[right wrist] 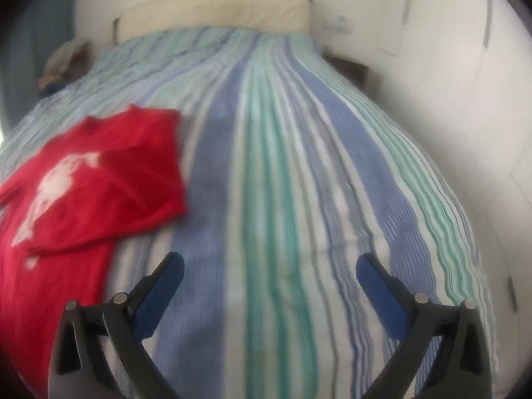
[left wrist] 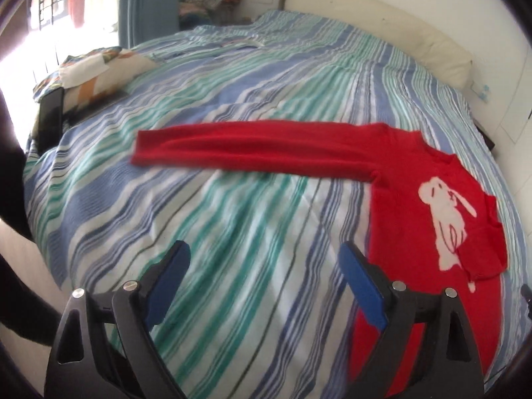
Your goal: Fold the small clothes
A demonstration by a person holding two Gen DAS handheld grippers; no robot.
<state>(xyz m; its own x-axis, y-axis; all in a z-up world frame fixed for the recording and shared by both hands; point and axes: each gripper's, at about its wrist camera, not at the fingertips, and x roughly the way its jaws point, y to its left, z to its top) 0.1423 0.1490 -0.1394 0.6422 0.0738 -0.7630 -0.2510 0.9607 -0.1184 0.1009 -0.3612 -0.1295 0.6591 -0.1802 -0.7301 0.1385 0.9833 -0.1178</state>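
A small red sweater (left wrist: 402,206) with a white rabbit figure lies flat on the striped bedspread (left wrist: 232,232). One long sleeve (left wrist: 252,149) stretches out to the left across the bed. The other sleeve is folded over the front by the rabbit. My left gripper (left wrist: 266,262) hovers open above the bedspread, left of the sweater's body, with nothing between its blue pads. In the right wrist view the sweater (right wrist: 99,179) lies at the left, blurred. My right gripper (right wrist: 269,272) is open over bare bedspread to the right of it, holding nothing.
A patterned pillow (left wrist: 99,73) and a dark phone-like object (left wrist: 50,119) sit at the bed's left edge. A cream headboard (left wrist: 382,30) runs along the far side. Blue curtains (left wrist: 146,0) and a pile of clothes (left wrist: 212,0) stand behind. White walls close the right side (right wrist: 432,99).
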